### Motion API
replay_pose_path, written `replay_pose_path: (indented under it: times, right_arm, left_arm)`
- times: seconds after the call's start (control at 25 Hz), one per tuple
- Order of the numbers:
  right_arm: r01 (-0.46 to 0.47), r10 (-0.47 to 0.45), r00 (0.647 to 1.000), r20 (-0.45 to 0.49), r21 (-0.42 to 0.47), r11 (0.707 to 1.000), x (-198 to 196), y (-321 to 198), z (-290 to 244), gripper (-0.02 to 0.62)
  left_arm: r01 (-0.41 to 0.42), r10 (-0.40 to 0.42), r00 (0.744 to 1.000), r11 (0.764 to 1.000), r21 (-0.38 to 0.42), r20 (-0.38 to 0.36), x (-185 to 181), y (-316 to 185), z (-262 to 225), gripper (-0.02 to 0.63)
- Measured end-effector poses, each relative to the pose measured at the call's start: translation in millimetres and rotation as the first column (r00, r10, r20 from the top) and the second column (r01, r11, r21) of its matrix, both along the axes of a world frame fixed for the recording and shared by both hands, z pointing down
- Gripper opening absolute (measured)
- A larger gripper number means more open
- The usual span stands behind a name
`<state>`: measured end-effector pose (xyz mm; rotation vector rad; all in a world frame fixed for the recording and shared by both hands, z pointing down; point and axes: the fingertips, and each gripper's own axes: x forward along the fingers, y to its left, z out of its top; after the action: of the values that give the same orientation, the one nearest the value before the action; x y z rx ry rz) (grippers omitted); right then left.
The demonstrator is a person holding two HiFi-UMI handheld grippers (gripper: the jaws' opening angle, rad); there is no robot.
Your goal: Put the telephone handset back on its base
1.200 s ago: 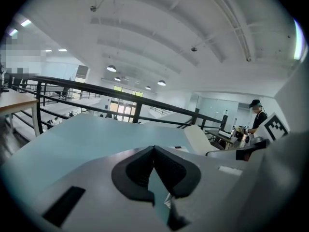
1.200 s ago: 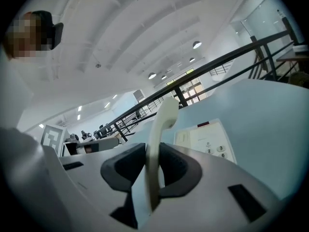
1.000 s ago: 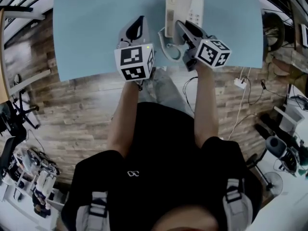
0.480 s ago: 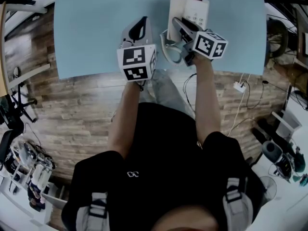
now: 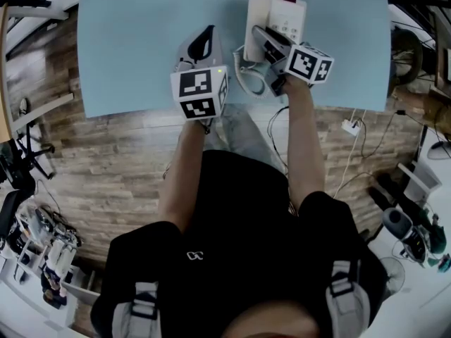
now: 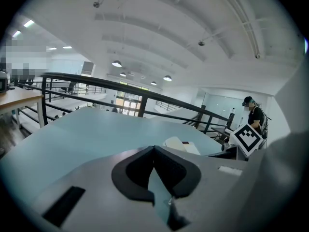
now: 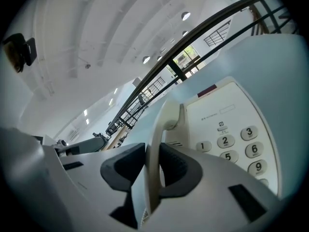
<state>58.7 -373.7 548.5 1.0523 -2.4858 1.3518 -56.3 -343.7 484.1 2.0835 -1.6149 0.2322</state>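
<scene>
The phone base (image 5: 289, 16) sits on the blue table (image 5: 127, 41), and everything else is placed from it. The handset (image 7: 161, 129) lies lengthwise along the base's left side, its upper end curling over the cradle. The views do not show whether it is fully seated.

The right gripper (image 5: 262, 35) reaches in from the person's side of the base. Its two dark pads pinch the handset's middle, one on each flank. The keypad, just right of the held handset, is uncovered.

The left gripper (image 6: 154, 151) hovers left of the base, clear of it, with bare tabletop between them. Its jaw tips are pressed together with nothing between them.

Left of the base the table is wide and bare, out to its left edge. To the right there is a narrower bare strip before the right edge. On the person's side, the table's near edge runs close behind the base. The coiled cord (image 5: 248, 77) loops on the narrow band between the base and that edge, beneath the right gripper. Past the edge lies wooden floor (image 5: 106, 160). In the left gripper view, the tabletop beyond the base is bare up to the far edge. A dark railing (image 6: 145, 93) stands past that edge.
</scene>
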Motion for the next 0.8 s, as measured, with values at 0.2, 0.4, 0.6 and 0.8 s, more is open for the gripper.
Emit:
replay_pose_path:
  times: [0.2, 0.4, 0.6, 0.8]
  right_arm:
    - [0.009, -0.009, 1.000, 0.016, -0.010, 1.000, 0.3, -0.2, 0.9, 0.092]
    - [0.007, -0.005, 0.996, -0.095, 0.027, 1.000, 8.5, -3.0, 4.2, 0.118]
    - [-0.033, 0.046, 0.978, -0.201, 0.069, 0.997, 17.7, -4.7, 0.2, 0.143]
    - [-0.134, 0.148, 0.961, -0.232, 0.072, 0.988, 27.8, 0.6, 3.4, 0.134]
  left_arm:
    - [-0.004, 0.004, 1.000, 1.000, 0.000, -0.002, 1.4, -3.1, -0.6, 0.000]
    - [-0.011, 0.011, 1.000, 1.000, -0.002, -0.004, 6.5, -8.2, 0.8, 0.000]
    - [-0.024, 0.024, 1.000, 1.000, 0.005, -0.007, 17.2, -10.8, -2.5, 0.000]
    - [-0.029, 0.029, 1.000, 1.000, 0.006, -0.008, 22.0, -13.7, -4.4, 0.000]
